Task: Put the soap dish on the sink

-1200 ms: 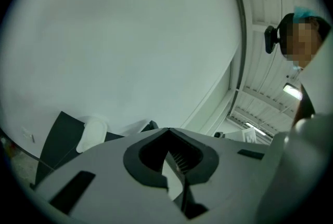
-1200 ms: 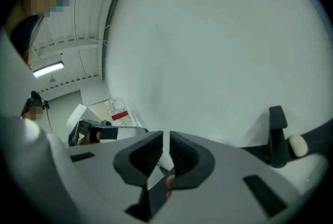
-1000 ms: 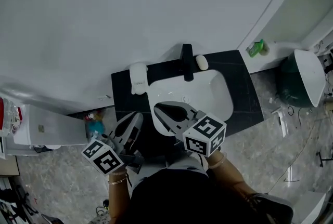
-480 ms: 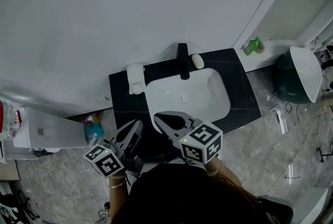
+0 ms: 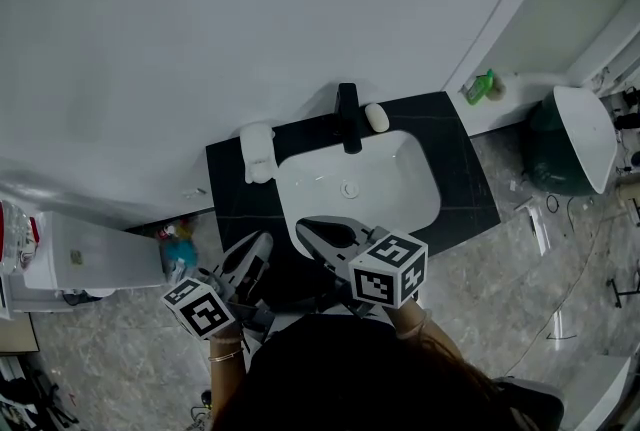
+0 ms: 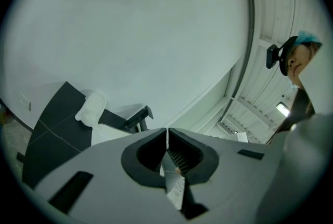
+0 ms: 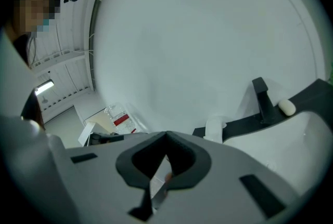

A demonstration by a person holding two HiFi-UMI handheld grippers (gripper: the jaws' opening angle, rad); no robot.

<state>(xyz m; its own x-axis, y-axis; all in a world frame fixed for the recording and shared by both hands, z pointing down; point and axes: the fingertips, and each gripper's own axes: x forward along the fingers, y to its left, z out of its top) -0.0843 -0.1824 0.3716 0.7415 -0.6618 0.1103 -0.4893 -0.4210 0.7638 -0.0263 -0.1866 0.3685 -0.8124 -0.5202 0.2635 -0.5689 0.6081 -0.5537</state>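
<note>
In the head view a white soap dish [image 5: 258,151] lies on the black counter [image 5: 470,189], left of the white sink basin [image 5: 400,181]. A black faucet [image 5: 348,117] stands behind the basin, with a white soap bar [image 5: 376,117] beside it. My right gripper [image 5: 303,226] is shut and empty over the basin's near rim. My left gripper [image 5: 264,240] is shut and empty by the counter's front left corner. In the left gripper view, the dish [image 6: 91,107] and faucet [image 6: 138,118] lie beyond the shut left gripper [image 6: 167,130]. In the right gripper view, the dish [image 7: 214,128], faucet [image 7: 261,101] and soap [image 7: 286,107] lie beyond the shut right gripper [image 7: 166,135].
A green object [image 5: 483,87] lies on a white ledge right of the counter. Farther right stands a dark bin with a white lid [image 5: 583,137]. A white appliance [image 5: 90,254] and a blue item [image 5: 180,247] sit on the grey floor at the left. A plain white wall rises behind the sink.
Both grippers have sunk a little and drawn back from the basin toward the person. The right gripper's jaws have closed fully. The dish, soap and faucet have not moved.
</note>
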